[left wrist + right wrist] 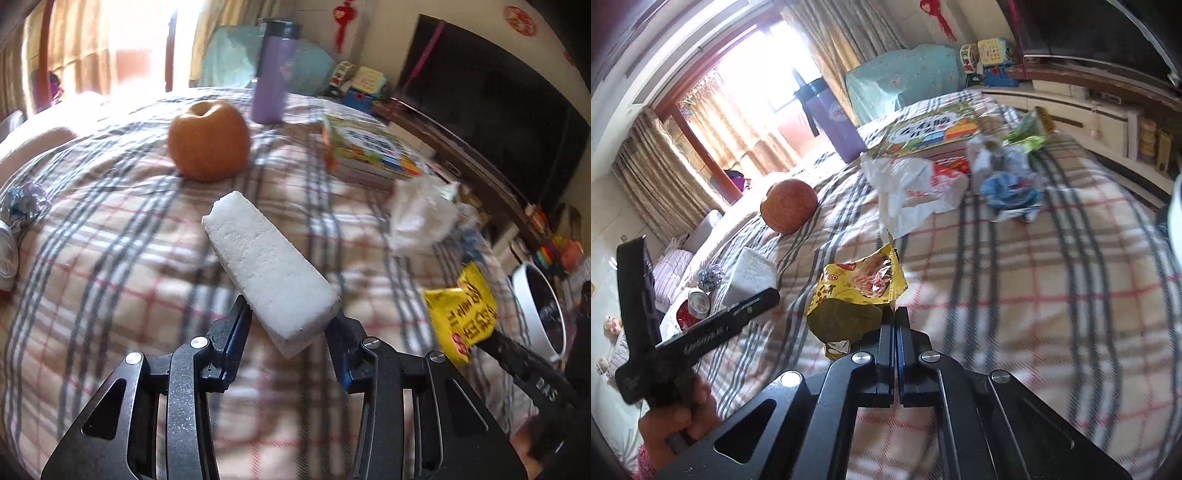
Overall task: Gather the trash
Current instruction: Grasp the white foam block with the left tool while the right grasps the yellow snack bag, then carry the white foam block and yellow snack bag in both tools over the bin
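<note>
Left hand-held gripper (291, 314): jaws spread to the width of a white rectangular foam block (271, 275) and clamped on its near end; the block juts forward, raised above a bed with a pink, grey and red plaid cover (129, 258).

Right hand-held gripper (895, 314): jaws pressed together on the edge of a yellow crinkled snack wrapper (860, 288), which is lifted off the cover. In the left wrist view it hangs at the right edge of the bed, near a white round bin with a dark inside (539, 314).

Loose trash on the cover, toward the right side of the bed:
- white crumpled plastic bag with red print (916, 184), middle of the cover;
- blue and white crumpled wrapper (1012, 188), just beside the bag;
- green crumpled wrapper (1030, 136), nearer the far right edge.

Loose trash at the left edge of the bed:
- small silver-blue foil ball (24, 205);
- red drink can with silver top (696, 304), lying on its side.

Other items on the bed:
- round orange-brown fruit (208, 142), mid-cover;
- tall purple flask with dark lid (273, 74), upright at the far edge;
- colourful children's picture book (365, 151), lying flat toward the far right corner.
</note>
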